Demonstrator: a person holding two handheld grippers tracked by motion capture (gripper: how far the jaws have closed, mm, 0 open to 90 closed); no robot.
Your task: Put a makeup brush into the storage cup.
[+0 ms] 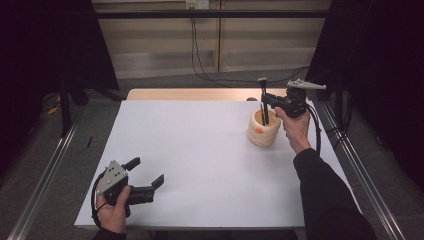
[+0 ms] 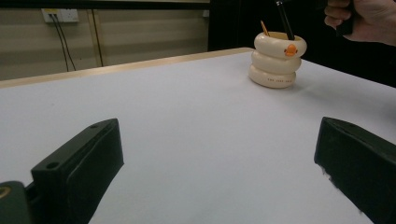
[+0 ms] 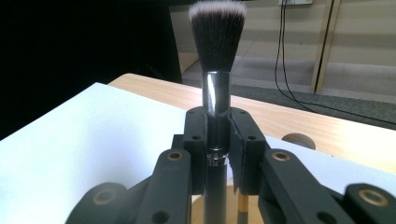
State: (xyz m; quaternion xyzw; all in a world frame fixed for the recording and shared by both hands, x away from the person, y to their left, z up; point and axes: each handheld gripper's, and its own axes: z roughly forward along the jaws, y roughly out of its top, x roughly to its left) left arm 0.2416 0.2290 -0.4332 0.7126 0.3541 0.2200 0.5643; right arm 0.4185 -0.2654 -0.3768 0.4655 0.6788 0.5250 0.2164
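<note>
While the brush (image 3: 217, 60) stands upright with its long axis vertical, bristles up, its lower end sits inside the cup (image 1: 264, 131) at the far right of the table (image 1: 200, 165). The right gripper (image 1: 267, 100) is clamped on its handle from the right. One brush is held; one thin orange stick (image 2: 265, 28) also leans in the single cup. The left gripper (image 1: 148, 176) rests at the near left, jaws wide and empty, well apart from the cup.

Cream holder (image 1: 264, 131), orange mark; black white-tipped brush (image 3: 217, 32); white table (image 1: 200, 150); black jaws.
</note>
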